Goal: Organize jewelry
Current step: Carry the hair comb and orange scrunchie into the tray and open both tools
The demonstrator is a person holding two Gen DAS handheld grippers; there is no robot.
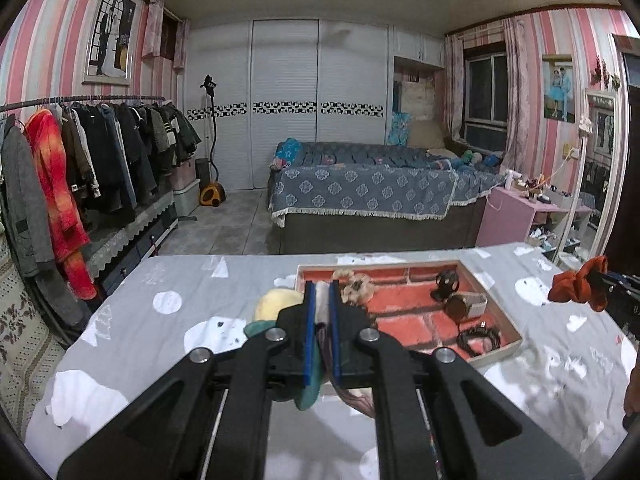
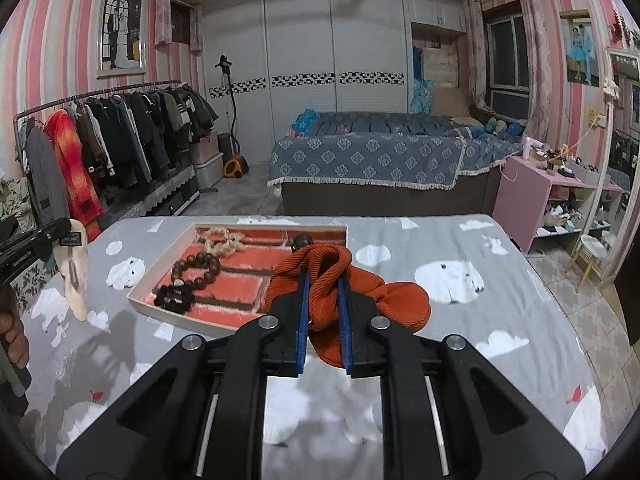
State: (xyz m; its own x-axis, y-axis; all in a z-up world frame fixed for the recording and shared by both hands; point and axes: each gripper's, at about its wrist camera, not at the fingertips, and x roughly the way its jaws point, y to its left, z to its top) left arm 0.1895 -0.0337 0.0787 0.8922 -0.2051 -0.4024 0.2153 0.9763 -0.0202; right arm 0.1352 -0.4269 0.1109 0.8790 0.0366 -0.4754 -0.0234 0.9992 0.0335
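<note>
A shallow tray (image 1: 505,322) with a red brick-print floor sits on the grey cloud-print table; it also shows in the right wrist view (image 2: 160,276). In it lie a cream bead bracelet (image 2: 222,240), a dark wooden bead bracelet (image 2: 198,268), a black beaded piece (image 2: 174,298) and a black hair tie (image 1: 478,338). My left gripper (image 1: 322,292) is shut on a soft multicoloured hair accessory (image 1: 310,390) above the tray's near left corner. My right gripper (image 2: 323,280) is shut on an orange scrunchie (image 2: 360,300), held above the table right of the tray.
The grey tablecloth (image 2: 460,320) covers the table. Beyond its far edge are a bed (image 1: 360,192), a clothes rack (image 1: 80,152) at the left and a pink shelf (image 2: 528,200) at the right. The other gripper shows at each view's edge.
</note>
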